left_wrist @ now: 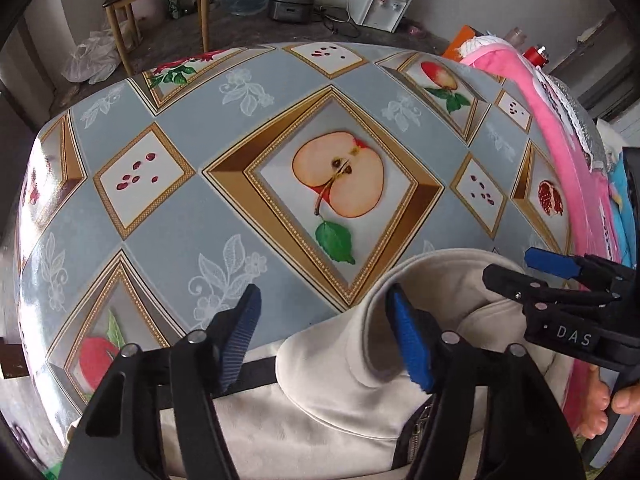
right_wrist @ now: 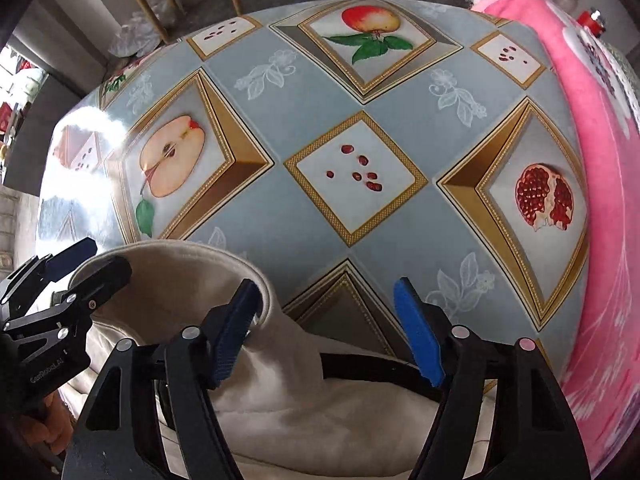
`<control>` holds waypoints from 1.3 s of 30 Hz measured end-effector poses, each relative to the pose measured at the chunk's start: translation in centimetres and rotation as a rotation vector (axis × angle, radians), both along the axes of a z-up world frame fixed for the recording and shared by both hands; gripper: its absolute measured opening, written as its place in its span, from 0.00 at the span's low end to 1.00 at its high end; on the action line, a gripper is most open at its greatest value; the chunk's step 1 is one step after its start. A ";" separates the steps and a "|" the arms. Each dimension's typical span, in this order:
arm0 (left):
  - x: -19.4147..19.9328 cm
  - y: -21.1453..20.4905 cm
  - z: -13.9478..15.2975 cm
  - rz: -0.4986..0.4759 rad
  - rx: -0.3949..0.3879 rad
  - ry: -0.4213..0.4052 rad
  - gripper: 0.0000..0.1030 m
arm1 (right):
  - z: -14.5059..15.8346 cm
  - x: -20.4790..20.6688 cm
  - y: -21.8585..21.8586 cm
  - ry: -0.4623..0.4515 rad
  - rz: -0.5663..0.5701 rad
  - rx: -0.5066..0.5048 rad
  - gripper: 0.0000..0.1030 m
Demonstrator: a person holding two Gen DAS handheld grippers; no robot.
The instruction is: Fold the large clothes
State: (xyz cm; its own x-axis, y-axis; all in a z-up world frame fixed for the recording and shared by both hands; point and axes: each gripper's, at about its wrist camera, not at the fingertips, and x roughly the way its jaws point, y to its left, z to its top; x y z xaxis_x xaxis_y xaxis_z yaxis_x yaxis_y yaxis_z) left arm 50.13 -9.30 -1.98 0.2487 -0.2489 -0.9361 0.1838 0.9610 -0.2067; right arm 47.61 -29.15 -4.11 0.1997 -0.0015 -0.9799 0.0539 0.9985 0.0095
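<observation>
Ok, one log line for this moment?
garment: cream, at near table edge, unfolded | left gripper: open, over collar | right gripper: open, over collar | grasp: none

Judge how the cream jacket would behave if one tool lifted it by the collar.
The cream jacket would probably drape and sag, since its collar already slumps in soft folds. It looks thick, so likely weighty for one pinch. On the glossy tablecloth it may slide rather than stay put. Both the left tool and right tool are open.

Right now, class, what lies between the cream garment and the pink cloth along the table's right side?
Only bare tablecloth separates the garment from the pink cloth, clearest in the right wrist view.
</observation>
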 end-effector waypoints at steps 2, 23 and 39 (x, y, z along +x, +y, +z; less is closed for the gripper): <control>-0.5 0.0 0.2 -0.029 -0.003 -0.002 0.38 | 0.4 -1.0 0.2 0.003 0.024 0.045 0.30; -21.6 1.8 3.3 -0.505 0.032 -0.222 0.18 | 0.7 -22.1 3.7 -0.167 0.255 0.080 0.12; -18.0 8.9 3.8 -0.132 -0.412 -0.069 0.40 | 7.1 -19.7 4.3 -0.376 0.212 0.317 0.46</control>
State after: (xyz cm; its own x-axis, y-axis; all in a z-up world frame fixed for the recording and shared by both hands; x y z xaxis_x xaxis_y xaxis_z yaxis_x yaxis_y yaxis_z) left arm 32.18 -0.44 1.78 0.2477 -0.6321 -0.7342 0.3265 0.7680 -0.5510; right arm 27.90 -24.84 2.97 0.5006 0.3616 -0.7865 -0.2141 0.9321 0.2923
